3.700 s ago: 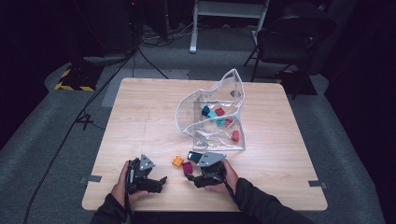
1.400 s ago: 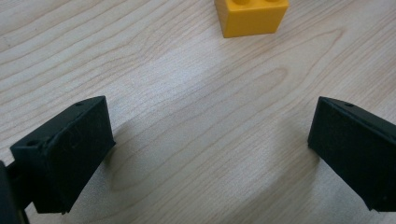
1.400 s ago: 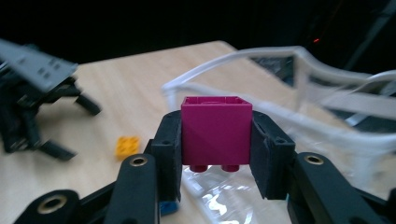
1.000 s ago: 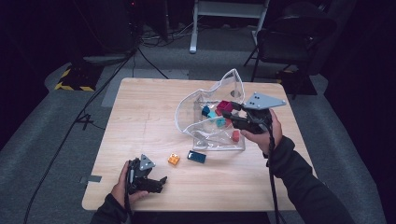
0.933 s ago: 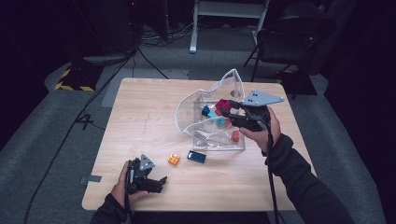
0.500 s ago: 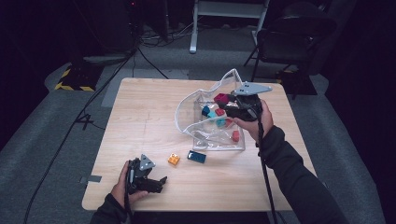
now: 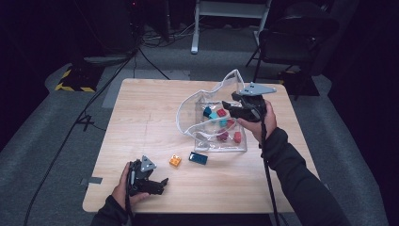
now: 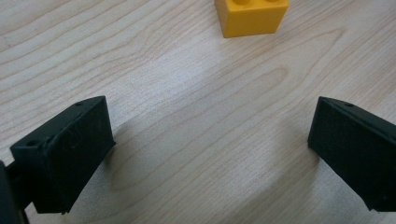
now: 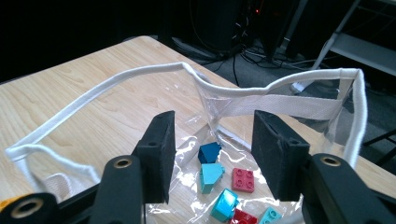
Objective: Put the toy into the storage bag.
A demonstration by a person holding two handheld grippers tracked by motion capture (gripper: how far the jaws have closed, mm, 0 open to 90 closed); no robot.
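Observation:
A clear bag [image 7: 179,123] with a white rim [image 9: 116,79] lies open at the table's middle right and holds several bricks. Among them are a dark blue brick [image 9: 209,151], a teal one [image 9: 211,176] and a magenta one [image 7: 223,136]. My right gripper [image 7: 226,107] hovers over the bag's mouth. Its jaws have just been opening, and the right gripper [image 9: 212,126] is open with nothing between the pads. My left gripper [image 7: 162,184] rests open near the front left edge. An orange brick [image 8: 252,16] sits just ahead of the left gripper [image 8: 210,116].
A dark blue flat brick [image 7: 198,158] lies on the wooden table [image 7: 141,117] beside the orange brick [image 7: 175,161], in front of the bag. Beyond the table's far edge are a chair [image 7: 291,42], cables and a metal stand.
My right gripper carried a magenta brick leftward over the bag's mouth. Its jaws then opened and the brick is no longer between them. The left gripper stayed still.

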